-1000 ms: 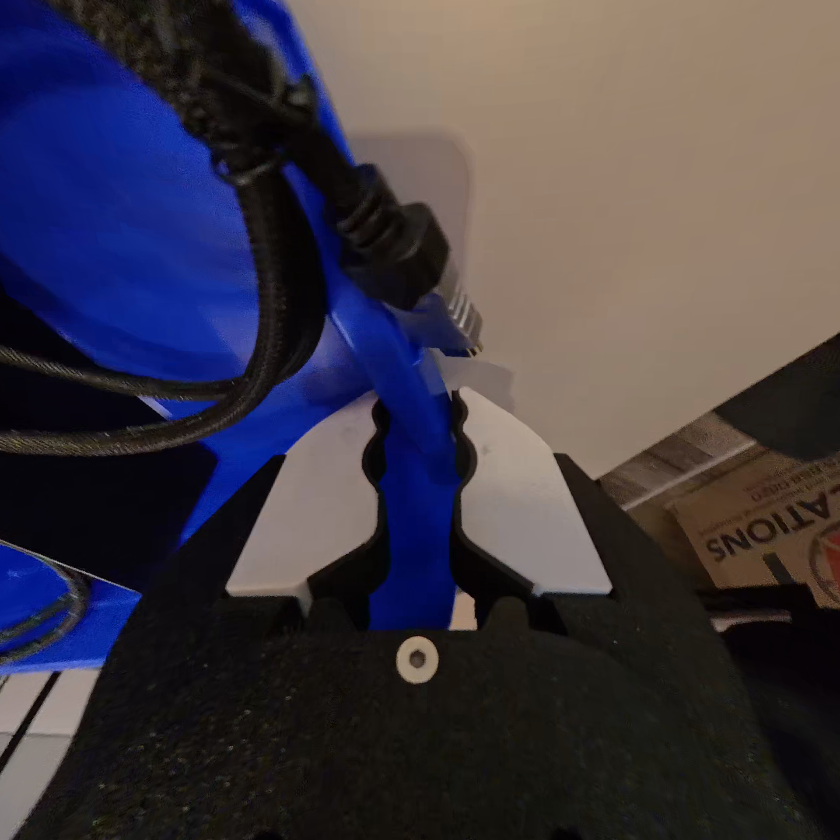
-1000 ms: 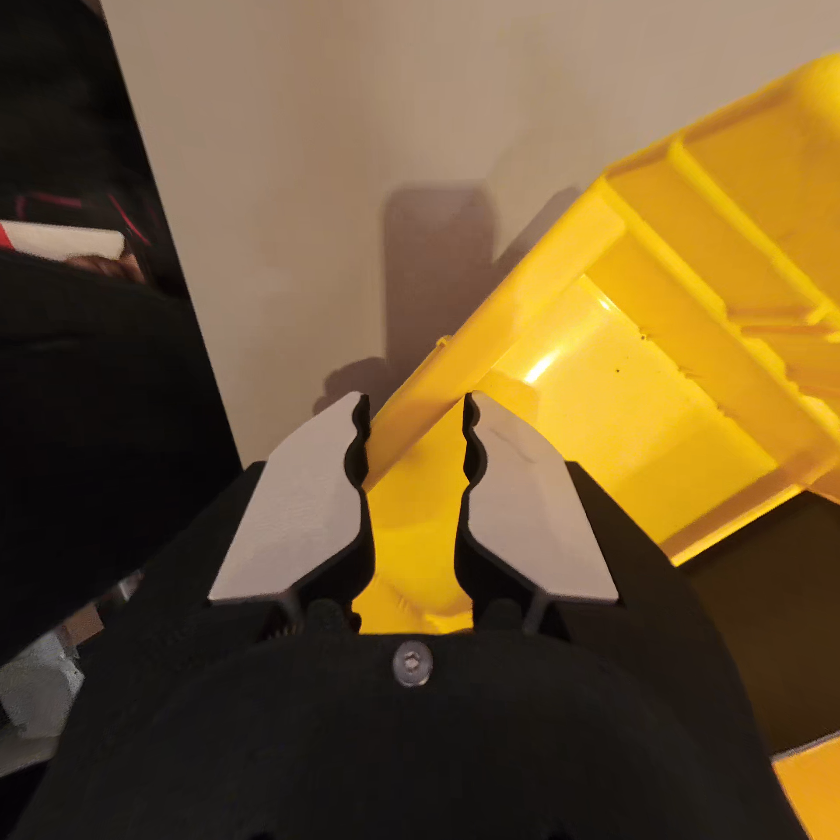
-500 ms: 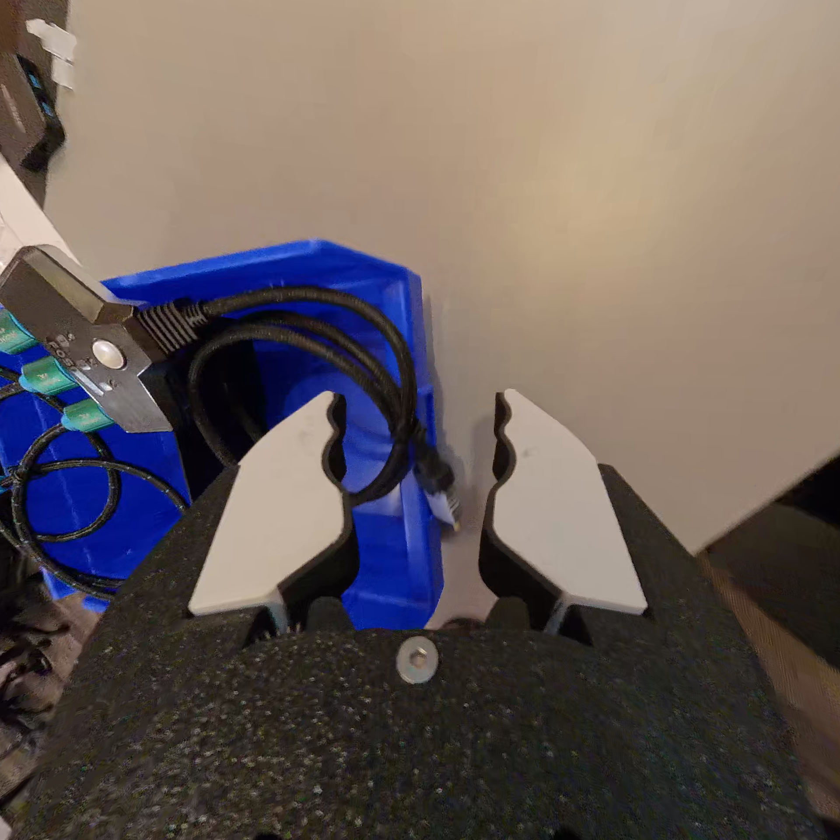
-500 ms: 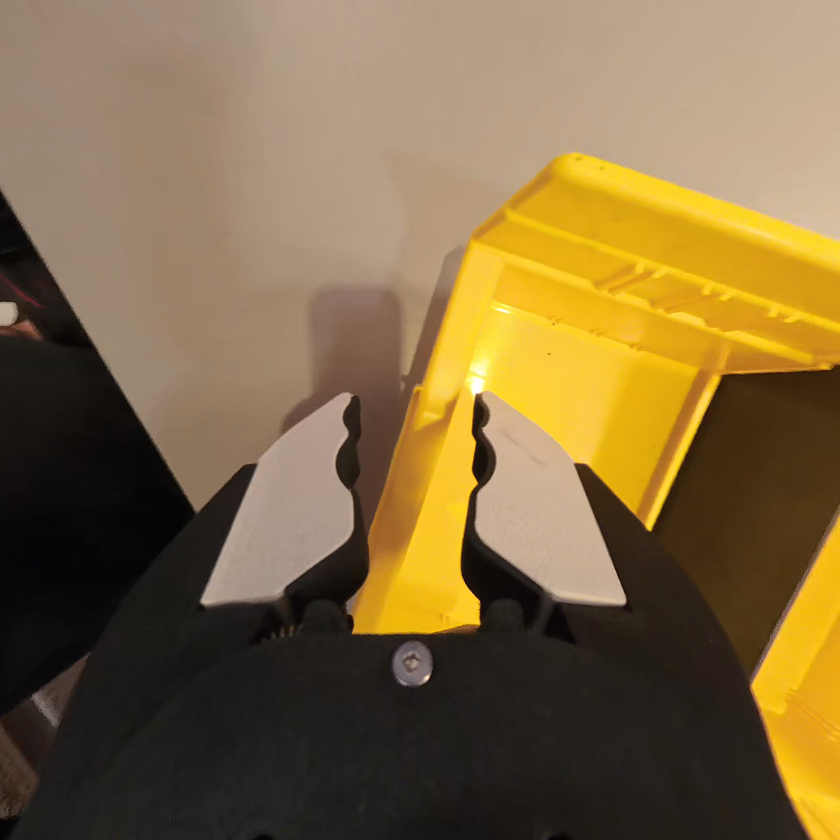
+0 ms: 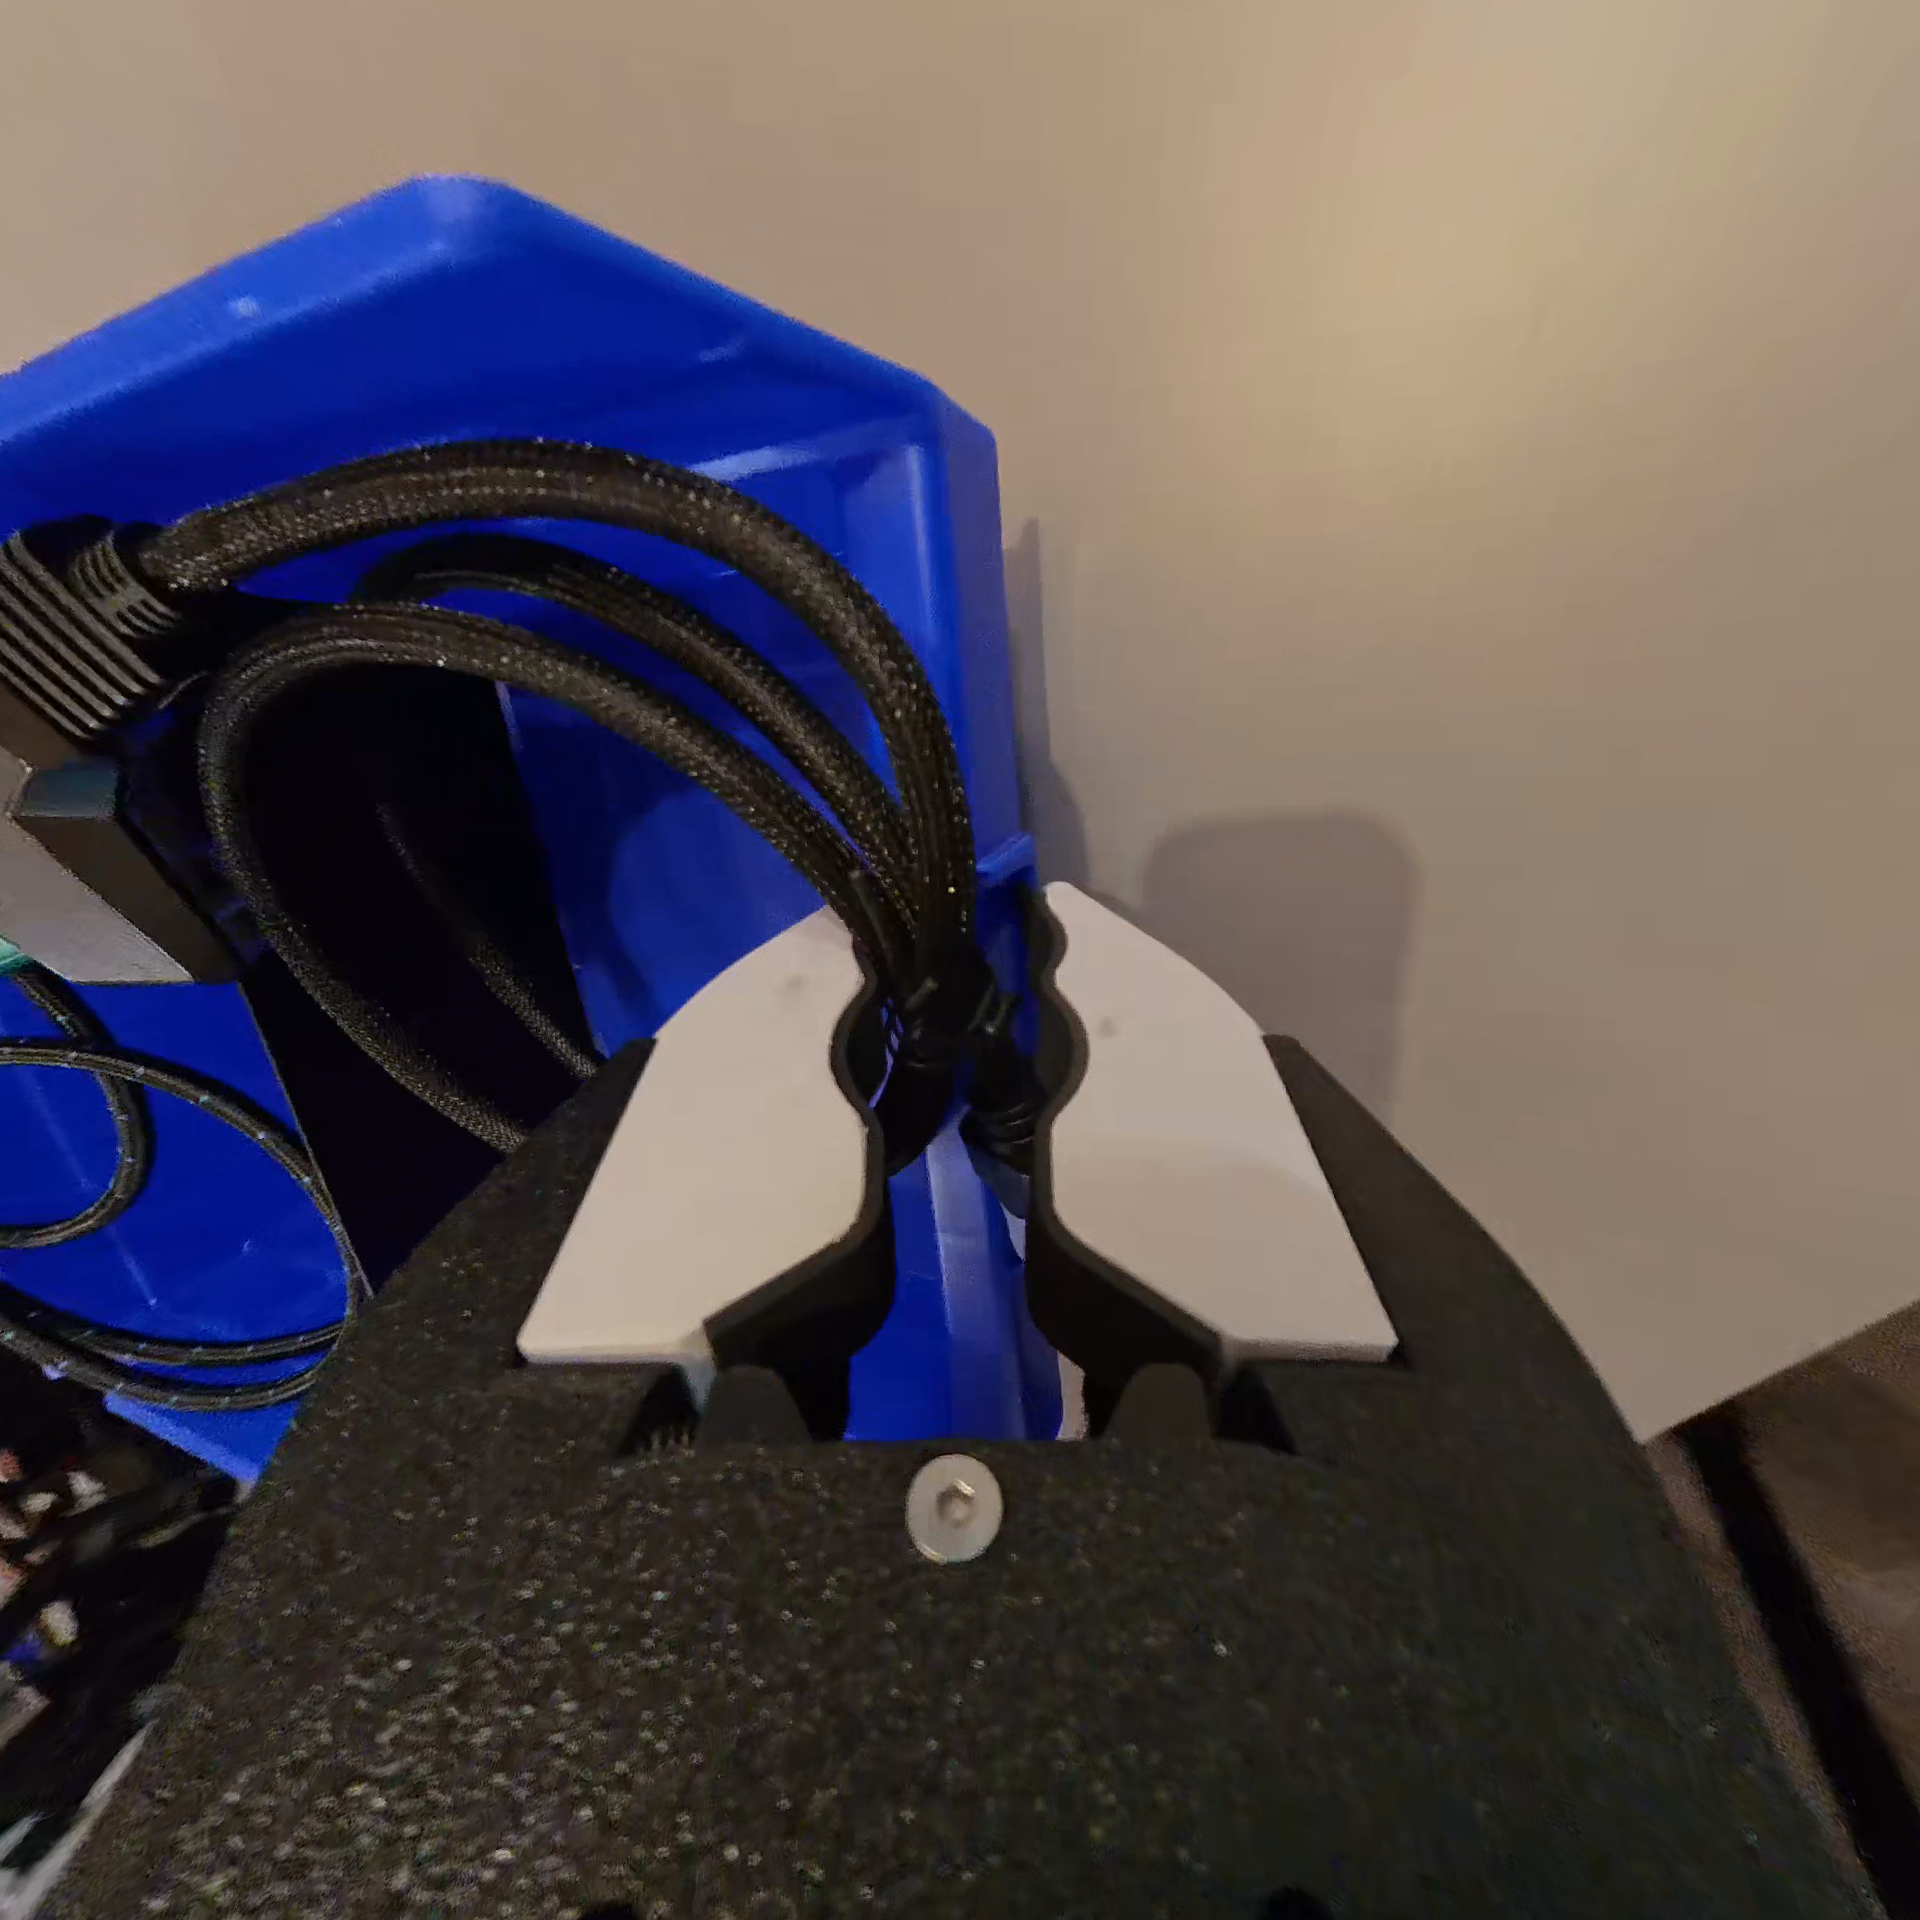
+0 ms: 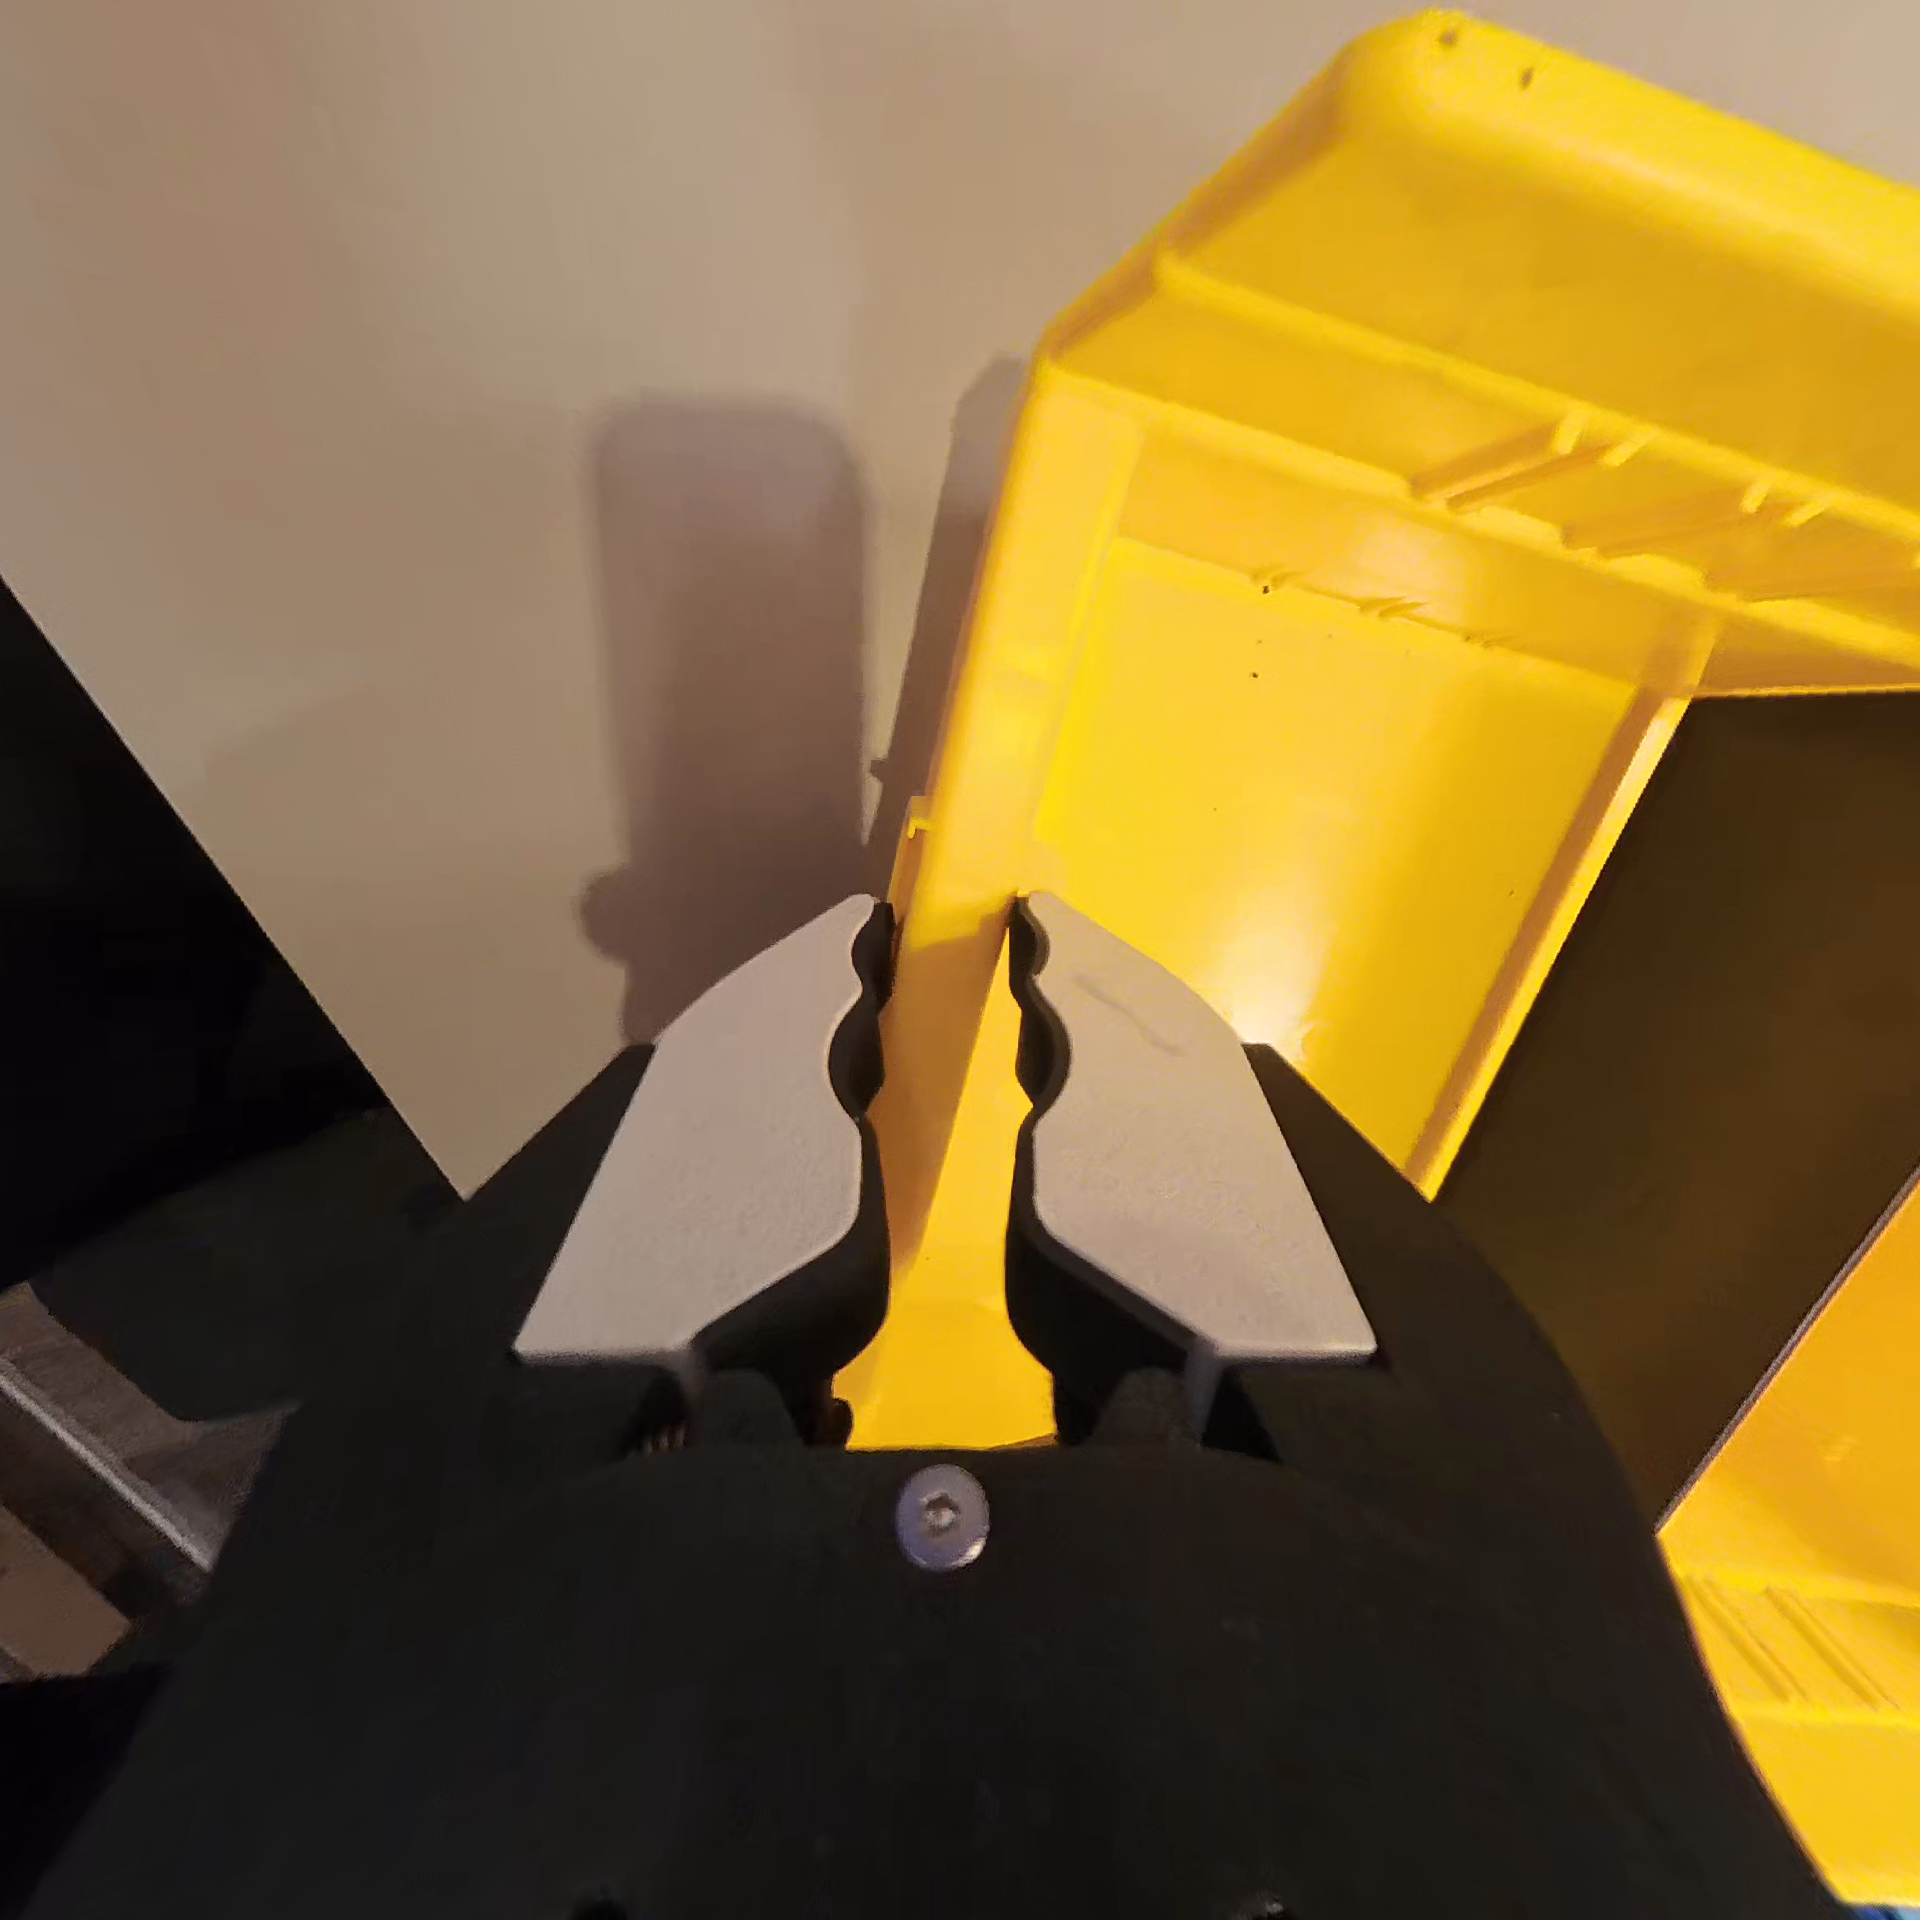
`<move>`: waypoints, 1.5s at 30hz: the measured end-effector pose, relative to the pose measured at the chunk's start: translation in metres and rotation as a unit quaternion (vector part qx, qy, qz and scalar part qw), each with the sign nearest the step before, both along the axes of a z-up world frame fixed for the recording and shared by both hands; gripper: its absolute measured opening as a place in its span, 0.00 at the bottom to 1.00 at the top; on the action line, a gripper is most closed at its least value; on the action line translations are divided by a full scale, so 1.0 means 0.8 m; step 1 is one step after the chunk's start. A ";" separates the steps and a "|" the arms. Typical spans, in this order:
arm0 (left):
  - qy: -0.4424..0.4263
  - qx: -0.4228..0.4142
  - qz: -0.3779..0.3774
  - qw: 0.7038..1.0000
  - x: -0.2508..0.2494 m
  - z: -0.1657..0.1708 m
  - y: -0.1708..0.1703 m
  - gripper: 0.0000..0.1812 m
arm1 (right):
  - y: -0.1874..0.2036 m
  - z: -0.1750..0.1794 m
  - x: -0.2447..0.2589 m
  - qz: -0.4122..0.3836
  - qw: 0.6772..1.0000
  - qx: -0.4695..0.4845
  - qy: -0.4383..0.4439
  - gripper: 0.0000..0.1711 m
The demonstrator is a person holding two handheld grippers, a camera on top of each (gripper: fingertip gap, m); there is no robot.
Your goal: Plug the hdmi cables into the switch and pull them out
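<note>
On the pale beige worktop [image 5: 1455, 520], lit warmly and matte, stand two plastic bins, one in each wrist view: a blue bin [image 5: 520, 343] at the left and a yellow bin [image 6: 1351, 727] at the right. Past the worktop's edge the room is dim; a strip of dark floor [image 5: 1818, 1455] shows at the lower right of the left view, and darkness fills the left side of the right view, where a bit of grey wood-look surface [image 6: 83, 1455] lies low in the corner.

The left claw [image 5: 956, 997] straddles the blue bin's right wall and is narrowed onto a bundle of black braided cables [image 5: 727, 644], with the wall also between its fingers. Three cable strands can be counted arching from the claw up and leftward to a ribbed black plug [image 5: 73, 644] at the frame's left edge. That plug sits against a grey box, the switch [image 5: 83, 914], which is only partly in view above the bin's interior. One thinner black cable [image 5: 135, 1247] loops over the bin's lower left.

The right claw [image 6: 951, 997] is nearly closed around the yellow bin's left wall; the wall fills the narrow gap between the fingers, and both fingertips sit against it. The yellow bin is empty where its inside shows. Each claw casts one soft shadow on the worktop.
</note>
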State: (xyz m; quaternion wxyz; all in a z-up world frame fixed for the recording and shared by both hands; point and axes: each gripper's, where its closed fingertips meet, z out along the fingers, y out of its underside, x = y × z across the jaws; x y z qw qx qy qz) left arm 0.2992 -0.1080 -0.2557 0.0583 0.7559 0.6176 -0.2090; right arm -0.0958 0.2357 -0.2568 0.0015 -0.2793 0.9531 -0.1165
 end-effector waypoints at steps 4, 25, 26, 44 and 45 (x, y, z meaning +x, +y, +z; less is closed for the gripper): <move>-0.039 0.004 -0.026 0.999 0.047 0.000 -0.010 0.13 | 0.030 0.001 -0.040 0.008 0.999 0.027 0.038 0.12; -0.025 -0.006 -0.047 0.999 0.118 0.000 -0.057 0.14 | 0.055 0.003 -0.130 -0.039 0.992 -0.106 0.051 0.16; -0.021 -0.007 -0.052 0.998 0.117 0.000 -0.058 0.14 | 0.052 0.003 -0.135 -0.019 0.992 -0.113 0.047 0.15; 0.006 -0.012 -0.107 0.994 0.121 0.000 -0.081 0.14 | 0.064 0.001 -0.198 0.058 0.994 -0.071 0.058 0.15; 0.002 -0.016 -0.112 0.994 0.121 0.000 -0.084 0.14 | 0.064 0.001 -0.198 0.059 0.994 -0.071 0.060 0.15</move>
